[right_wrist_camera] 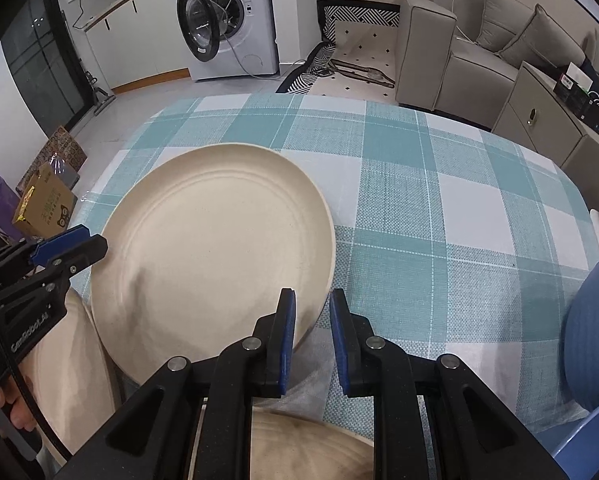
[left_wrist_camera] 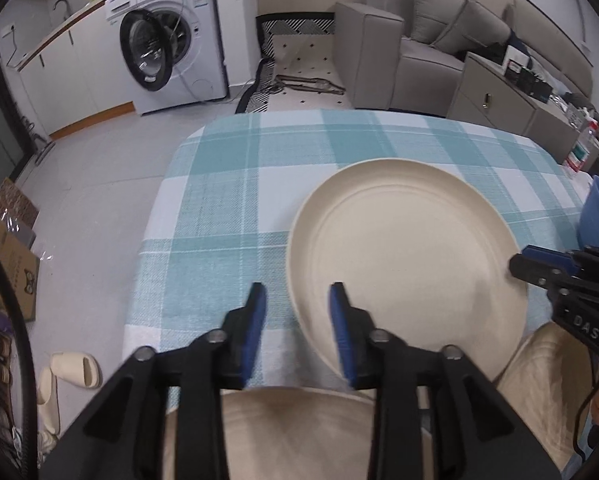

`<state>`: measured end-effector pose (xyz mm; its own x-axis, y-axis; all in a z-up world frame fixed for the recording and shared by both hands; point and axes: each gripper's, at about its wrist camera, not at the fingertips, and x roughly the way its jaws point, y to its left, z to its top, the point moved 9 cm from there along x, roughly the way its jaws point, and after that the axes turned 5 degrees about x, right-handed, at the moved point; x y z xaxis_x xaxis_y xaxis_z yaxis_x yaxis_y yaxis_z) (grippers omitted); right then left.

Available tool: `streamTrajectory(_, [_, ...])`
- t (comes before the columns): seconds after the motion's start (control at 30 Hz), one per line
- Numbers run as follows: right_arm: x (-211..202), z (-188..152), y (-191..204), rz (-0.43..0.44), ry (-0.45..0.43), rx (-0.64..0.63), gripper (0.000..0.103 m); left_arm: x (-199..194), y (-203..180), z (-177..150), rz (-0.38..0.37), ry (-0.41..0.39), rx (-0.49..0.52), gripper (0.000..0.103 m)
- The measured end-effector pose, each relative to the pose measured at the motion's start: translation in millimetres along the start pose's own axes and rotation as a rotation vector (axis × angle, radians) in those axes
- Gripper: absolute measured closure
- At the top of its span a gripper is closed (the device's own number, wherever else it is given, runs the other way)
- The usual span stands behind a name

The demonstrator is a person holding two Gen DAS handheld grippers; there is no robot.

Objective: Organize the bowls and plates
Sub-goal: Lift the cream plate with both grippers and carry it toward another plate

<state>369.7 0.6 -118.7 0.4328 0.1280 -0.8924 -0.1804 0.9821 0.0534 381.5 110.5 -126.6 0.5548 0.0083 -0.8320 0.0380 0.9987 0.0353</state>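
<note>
Plate [left_wrist_camera: 407, 256] lies flat on counter [left_wrist_camera: 227, 208] w/ its near-left rim between the open fingers of left hand-held gripper [left_wrist_camera: 297, 304], right hand-held gripper [right_wrist_camera: 311, 312] pinched on plate's near-right rim, so right is nearer.

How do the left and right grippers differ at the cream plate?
The left gripper is open, its pads straddling the cream plate's rim; the right gripper is shut on the opposite rim. Left sits at the plate's left edge, right at its right edge. Both have blue pads.
</note>
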Motion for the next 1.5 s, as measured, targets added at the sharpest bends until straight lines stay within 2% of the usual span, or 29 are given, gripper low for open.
streamTrajectory(0.03, [1.5, 0.0, 0.3, 0.001, 0.002, 0.001, 0.085, 2.9, 2.1, -1.5, 0.004, 0.007, -0.007, 0.048])
streamTrajectory(0.23, [5.8, -1.3, -1.0, 0.006, 0.011, 0.009, 0.085, 19.7, -1.4, -11.0, -0.029, 0.057, -0.015, 0.048])
streamTrajectory(0.3, [7.4, -1.6, -1.0, 0.006, 0.012, 0.007, 0.085, 21.5, -5.8, -12.0, -0.044, 0.061, -0.008, 0.054])
streamTrajectory(0.33, [8.0, -1.9, -1.1, 0.005, 0.012, 0.005, 0.085, 21.4, -8.1, -12.4, -0.054, 0.062, -0.005, 0.069])
streamTrajectory(0.37, [8.5, -2.5, -1.1, 0.004, 0.013, 0.002, 0.085, 21.4, -11.3, -12.7, -0.067, 0.062, 0.002, 0.078])
streamTrajectory(0.47, [9.9, -3.2, -1.4, 0.003, 0.015, -0.001, 0.085, 18.3, -17.6, -11.8, -0.049, 0.046, 0.042, 0.081])
streamTrajectory(0.77, [6.8, -2.6, -1.7, -0.038, -0.019, -0.014, 0.085, 7.4, -19.6, -6.6, -0.031, -0.005, 0.064, 0.083])
streamTrajectory(1.5, [-25.9, -5.4, 1.4, -0.012, -0.098, 0.001, 0.085, -29.5, -18.3, -2.2, -0.01, -0.088, 0.054, 0.083])
